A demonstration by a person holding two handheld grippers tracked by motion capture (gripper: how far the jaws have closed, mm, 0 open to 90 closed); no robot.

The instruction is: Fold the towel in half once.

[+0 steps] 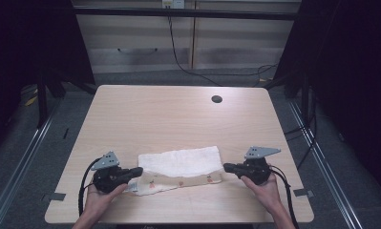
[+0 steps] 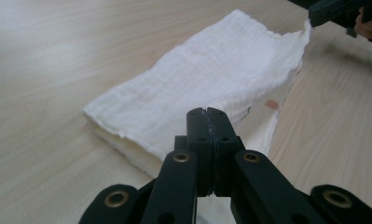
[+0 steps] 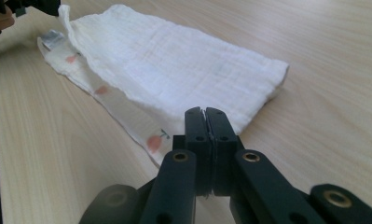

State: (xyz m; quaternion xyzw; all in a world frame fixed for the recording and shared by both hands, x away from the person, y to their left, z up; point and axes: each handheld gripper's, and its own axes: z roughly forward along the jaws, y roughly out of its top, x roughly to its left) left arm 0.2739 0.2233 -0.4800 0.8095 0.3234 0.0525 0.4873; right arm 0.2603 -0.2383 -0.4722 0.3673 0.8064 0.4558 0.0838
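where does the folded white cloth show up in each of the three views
High view: the folded white cloth lies near the table's front edge, between the two hand-held grippers.
Left gripper view: it runs from centre left up to the upper right, beyond the shut jaws.
Right gripper view: it runs from the upper left to centre right, above the jaws.
Shared landmark: the cloth's lower layer printed with small orange fruit.

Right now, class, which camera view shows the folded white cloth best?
The high view: the whole cloth lies in sight, one gripper at each end. The left gripper view shows it lengthwise behind closed jaws, and the right gripper view shows its printed lower layer close up.
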